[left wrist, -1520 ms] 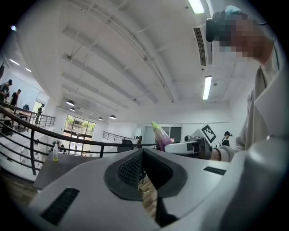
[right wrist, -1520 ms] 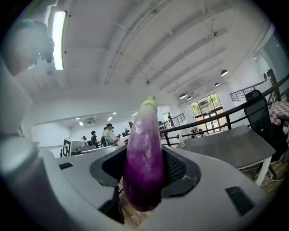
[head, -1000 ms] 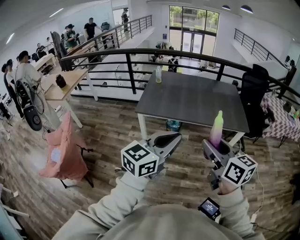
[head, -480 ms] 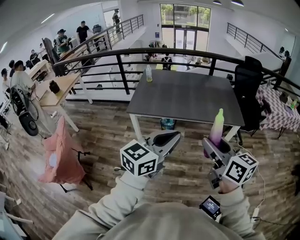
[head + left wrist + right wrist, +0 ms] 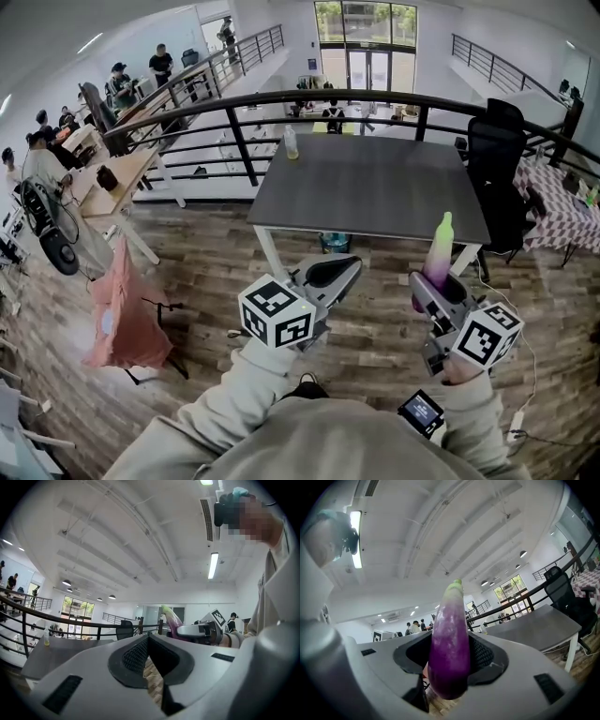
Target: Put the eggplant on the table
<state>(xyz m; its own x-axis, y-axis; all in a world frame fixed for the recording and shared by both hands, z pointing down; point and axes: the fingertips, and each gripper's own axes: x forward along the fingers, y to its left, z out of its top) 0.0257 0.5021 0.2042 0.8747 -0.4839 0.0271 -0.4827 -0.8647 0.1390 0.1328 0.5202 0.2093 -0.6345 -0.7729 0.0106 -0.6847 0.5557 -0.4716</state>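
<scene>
A purple eggplant [image 5: 437, 255] with a pale green tip stands upright in my right gripper [image 5: 432, 286], whose jaws are shut on its lower part. In the right gripper view the eggplant [image 5: 450, 648] fills the gap between the black pads. My left gripper [image 5: 330, 273] is held level beside it, shut with nothing in it; its pads [image 5: 136, 657] meet at the tips. The dark grey table [image 5: 366, 186] stands ahead, its near edge just beyond both grippers. The eggplant [image 5: 172, 622] also shows in the left gripper view, at right.
A bottle [image 5: 291, 142] stands at the table's far left corner. A black office chair [image 5: 495, 173] is by the table's right side. A dark railing [image 5: 281, 112] runs behind. A pink cloth on a stand [image 5: 122, 305] is at left, with desks and several people beyond.
Both grippers have come closer to the table, which now lies nearer and larger in the head view. The eggplant stays upright in the right gripper.
</scene>
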